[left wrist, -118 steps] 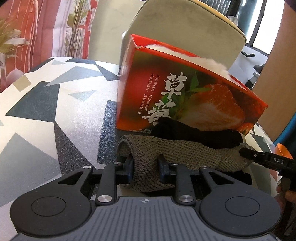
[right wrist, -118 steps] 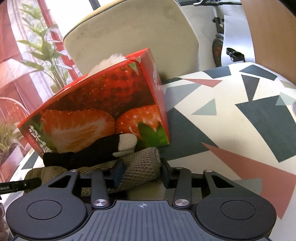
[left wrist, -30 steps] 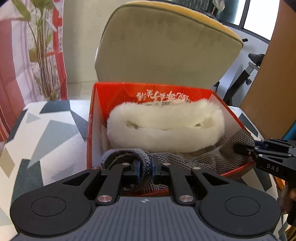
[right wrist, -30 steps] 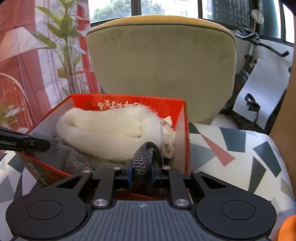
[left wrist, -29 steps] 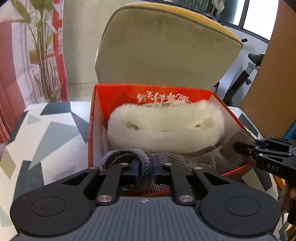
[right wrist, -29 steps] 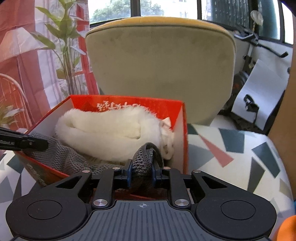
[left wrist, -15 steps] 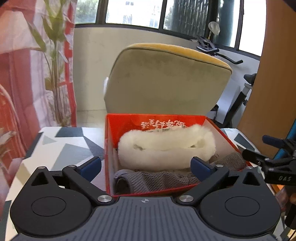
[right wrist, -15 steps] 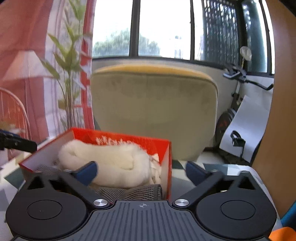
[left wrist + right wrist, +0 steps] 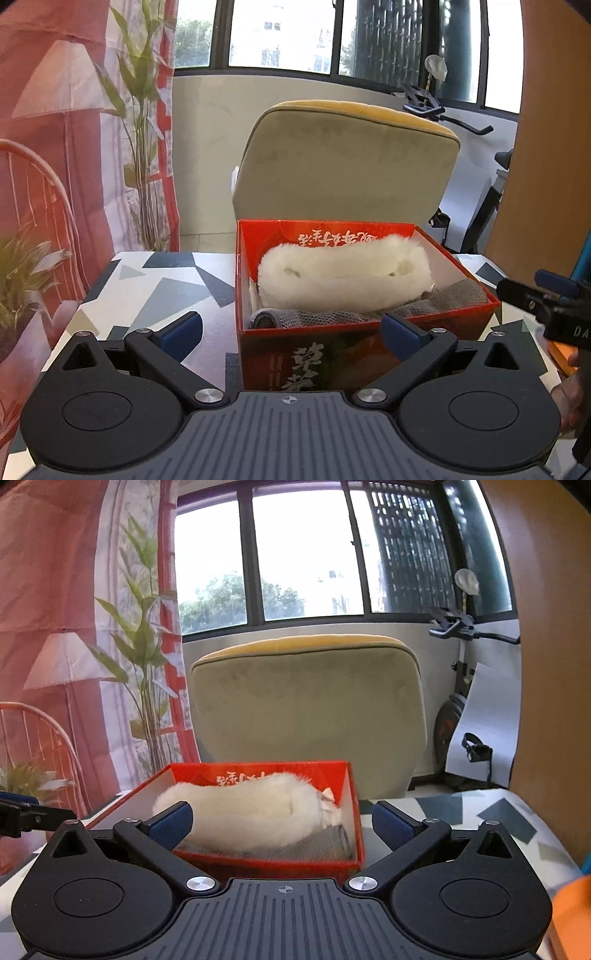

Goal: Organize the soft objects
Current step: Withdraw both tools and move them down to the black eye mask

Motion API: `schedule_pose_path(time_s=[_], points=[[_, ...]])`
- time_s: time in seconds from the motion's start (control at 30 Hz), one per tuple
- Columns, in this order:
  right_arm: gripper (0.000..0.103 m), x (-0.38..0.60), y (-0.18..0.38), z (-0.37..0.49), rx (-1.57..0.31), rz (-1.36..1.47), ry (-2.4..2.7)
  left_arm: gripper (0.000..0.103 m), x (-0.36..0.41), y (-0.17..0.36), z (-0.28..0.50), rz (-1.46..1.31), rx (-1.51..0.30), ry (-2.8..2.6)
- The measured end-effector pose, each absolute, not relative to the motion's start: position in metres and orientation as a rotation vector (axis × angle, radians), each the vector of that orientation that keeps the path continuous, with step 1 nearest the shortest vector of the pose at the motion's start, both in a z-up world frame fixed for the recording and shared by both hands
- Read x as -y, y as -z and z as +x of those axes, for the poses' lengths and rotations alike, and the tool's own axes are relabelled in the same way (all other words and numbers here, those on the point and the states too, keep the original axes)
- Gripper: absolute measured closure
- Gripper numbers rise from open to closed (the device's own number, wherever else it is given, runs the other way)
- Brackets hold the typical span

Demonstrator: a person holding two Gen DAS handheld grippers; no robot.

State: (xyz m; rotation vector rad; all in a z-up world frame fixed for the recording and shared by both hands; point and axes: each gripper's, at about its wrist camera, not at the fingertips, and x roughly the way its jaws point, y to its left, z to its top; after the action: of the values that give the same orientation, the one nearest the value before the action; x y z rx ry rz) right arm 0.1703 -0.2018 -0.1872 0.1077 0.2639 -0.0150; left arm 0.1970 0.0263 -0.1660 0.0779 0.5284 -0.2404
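Release has just happened on both sides; our left gripper (image 9: 291,326) and right gripper (image 9: 282,821) have been opening within the last second and now stand spread wide with nothing between the pads, where a second ago each pinched an end of the grey knitted piece (image 9: 354,315); that piece now lies inside the red strawberry box (image 9: 369,343) on the patterned table (image 9: 155,288), along the near wall, in front of the white fluffy piece (image 9: 343,277); both views have also pulled back from the box. We judge this item stowed, and the hands free for whatever soft thing remains.

Much of the knit is hidden behind the box's near wall and under the white fur, so we cannot tell how neatly it lies; any other soft item left outside the box is not in view.
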Motion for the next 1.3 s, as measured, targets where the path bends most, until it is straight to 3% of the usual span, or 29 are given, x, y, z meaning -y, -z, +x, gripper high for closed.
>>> schedule_pose_path(time_s=[0.33,0.77,1.3], points=[[0.0,0.192,0.226,0.139,-0.326,0.2,0.003,0.0,-0.029,0.192,0.176,0.12,-0.544,0.217],[0.0,0.172,0.302,0.138,-0.616,0.168,0.028,0.0,-0.037,0.261,0.17,0.143,-0.683,0.172],[0.0,0.159,0.324,0.152,-0.725,0.08,0.05,0.0,-0.048,0.294,0.181,0.098,-0.83,0.169]])
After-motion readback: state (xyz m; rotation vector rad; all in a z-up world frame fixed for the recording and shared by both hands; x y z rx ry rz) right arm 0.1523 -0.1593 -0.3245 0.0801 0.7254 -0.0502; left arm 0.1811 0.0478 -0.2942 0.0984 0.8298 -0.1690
